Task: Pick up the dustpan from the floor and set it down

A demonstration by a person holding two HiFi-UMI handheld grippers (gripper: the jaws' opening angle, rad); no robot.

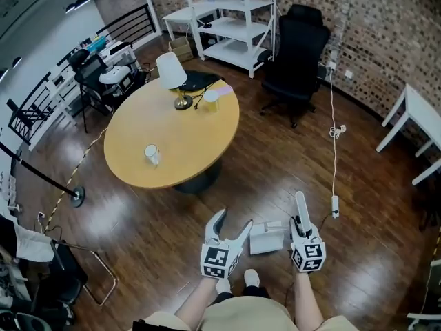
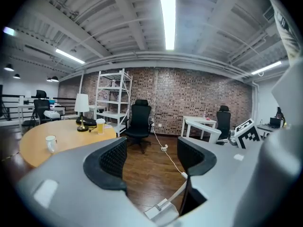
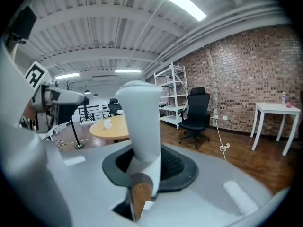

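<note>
Dustpan (image 1: 267, 238) is showing as a white boxy pan low in the centre of the head view, between the two grippers and over the dark wooden floor (image 1: 358, 254). Whether it is touching the boards cannot be told. Its long white handle (image 1: 300, 209) is sticking up at lower right, and the right gripper (image 1: 298, 224) is pinching it. In the right gripper view both black pads are pressing against the handle. The left gripper (image 1: 233, 221), just left of the pan, is holding its fingers spread with nothing between them. A round wooden table (image 1: 172, 133) is filling the middle left of the frame, carrying a lamp (image 1: 171, 74) and a mug (image 1: 151, 154).
</note>
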